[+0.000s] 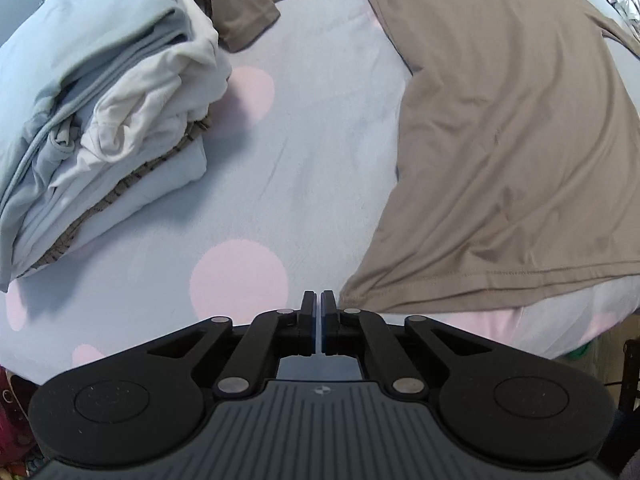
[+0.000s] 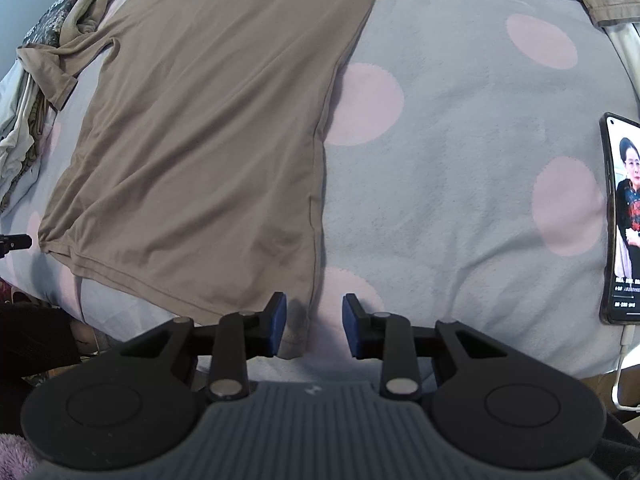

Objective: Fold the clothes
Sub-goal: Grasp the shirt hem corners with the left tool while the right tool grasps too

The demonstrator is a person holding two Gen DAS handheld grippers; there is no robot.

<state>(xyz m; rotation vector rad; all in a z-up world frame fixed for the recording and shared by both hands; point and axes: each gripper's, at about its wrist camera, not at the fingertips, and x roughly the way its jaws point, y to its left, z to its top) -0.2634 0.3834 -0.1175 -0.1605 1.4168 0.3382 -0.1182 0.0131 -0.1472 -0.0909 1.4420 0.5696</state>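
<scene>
Right gripper [image 2: 314, 326] astride partly hidden shirt [image 2: 200, 140] corner

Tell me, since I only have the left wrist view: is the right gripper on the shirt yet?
Observer: Not clamped. The right gripper is open, with the hem corner of the shirt lying between its fingers.
Operator: Anything else over there?
Observer: A phone, screen lit, lies at the far right, apart from the shirt.
</scene>
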